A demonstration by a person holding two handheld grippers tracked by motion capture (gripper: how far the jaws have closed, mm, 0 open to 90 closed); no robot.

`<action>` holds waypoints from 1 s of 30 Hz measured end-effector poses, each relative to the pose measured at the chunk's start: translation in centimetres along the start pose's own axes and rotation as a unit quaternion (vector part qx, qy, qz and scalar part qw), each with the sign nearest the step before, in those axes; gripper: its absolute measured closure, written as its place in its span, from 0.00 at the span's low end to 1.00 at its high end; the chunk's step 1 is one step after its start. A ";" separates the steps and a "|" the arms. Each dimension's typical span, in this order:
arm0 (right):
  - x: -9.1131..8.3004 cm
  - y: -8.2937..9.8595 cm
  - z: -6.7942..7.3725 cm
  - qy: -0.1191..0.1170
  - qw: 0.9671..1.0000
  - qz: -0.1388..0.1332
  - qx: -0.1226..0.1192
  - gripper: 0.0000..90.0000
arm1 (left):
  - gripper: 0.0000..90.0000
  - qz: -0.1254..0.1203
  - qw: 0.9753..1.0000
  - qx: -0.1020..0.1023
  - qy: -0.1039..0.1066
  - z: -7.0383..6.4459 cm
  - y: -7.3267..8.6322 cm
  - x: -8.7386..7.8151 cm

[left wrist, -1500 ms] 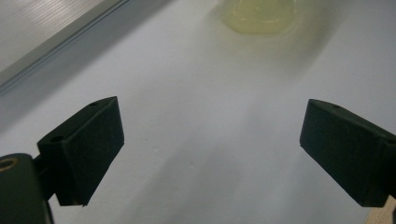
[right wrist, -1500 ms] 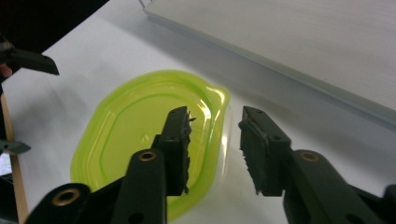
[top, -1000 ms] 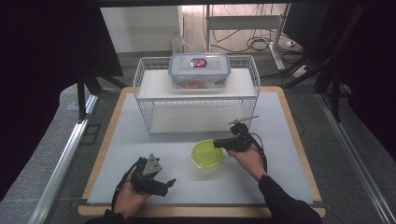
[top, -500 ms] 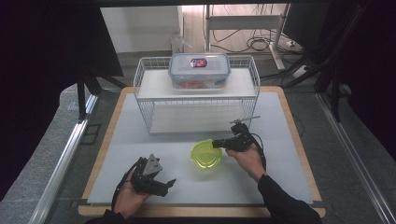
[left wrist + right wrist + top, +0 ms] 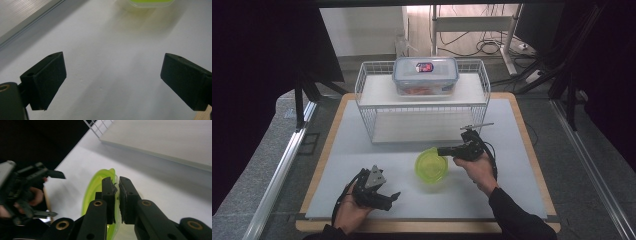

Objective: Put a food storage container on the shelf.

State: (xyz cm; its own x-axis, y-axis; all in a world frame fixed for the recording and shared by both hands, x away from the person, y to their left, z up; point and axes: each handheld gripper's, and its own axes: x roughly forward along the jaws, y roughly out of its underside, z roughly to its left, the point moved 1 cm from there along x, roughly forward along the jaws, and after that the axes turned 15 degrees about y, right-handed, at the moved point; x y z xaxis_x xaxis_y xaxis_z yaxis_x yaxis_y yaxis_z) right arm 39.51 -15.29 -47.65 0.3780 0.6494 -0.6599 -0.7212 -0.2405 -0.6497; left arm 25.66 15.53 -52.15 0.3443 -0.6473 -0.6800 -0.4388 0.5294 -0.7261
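A lime-green bowl (image 5: 430,166) sits mid-table in the high view, tilted up on its right side. My right gripper (image 5: 443,150) is shut on the bowl's right rim. In the right gripper view the black jaws pinch the thin green rim (image 5: 113,182) of the bowl (image 5: 96,192). My left gripper (image 5: 393,197) rests near the table's front left, jaws wide apart, nothing between them. The left gripper view has the white table between my open pads (image 5: 47,75) and the bowl's edge (image 5: 150,2) far ahead.
A white wire rack (image 5: 423,102) stands at the back of the white mat (image 5: 512,130), with a clear lidded food box (image 5: 425,75) on its top shelf. The wooden table edge (image 5: 532,145) frames the mat. Dark floor and rails lie to both sides.
The bowl's right side has lifted a little with my right gripper on its rim. The left gripper has stayed in place.
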 end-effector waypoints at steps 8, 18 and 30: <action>-0.4 -0.2 -0.2 0.004 1.000 -0.009 0.001 0.94 | 0.07 0.002 1.000 0.001 0.000 0.0 0.0 0.1; -1.5 -0.6 -0.6 -0.023 0.999 -0.029 0.032 0.94 | 0.07 -0.001 1.000 -0.001 0.001 0.0 0.0 0.0; -3.7 -2.6 0.2 -0.054 0.996 -0.051 0.042 0.94 | 0.06 -0.021 1.000 -0.009 0.010 0.1 -0.1 -0.5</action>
State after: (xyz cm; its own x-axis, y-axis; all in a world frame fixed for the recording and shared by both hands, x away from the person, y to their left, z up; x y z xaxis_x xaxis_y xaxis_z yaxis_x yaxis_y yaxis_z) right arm 39.86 -16.88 -43.48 0.3904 0.7416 -0.5455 -0.7300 -0.1117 -0.6742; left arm 25.65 15.85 -51.74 0.3463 -0.6792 -0.6471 -0.4394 0.4921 -0.7516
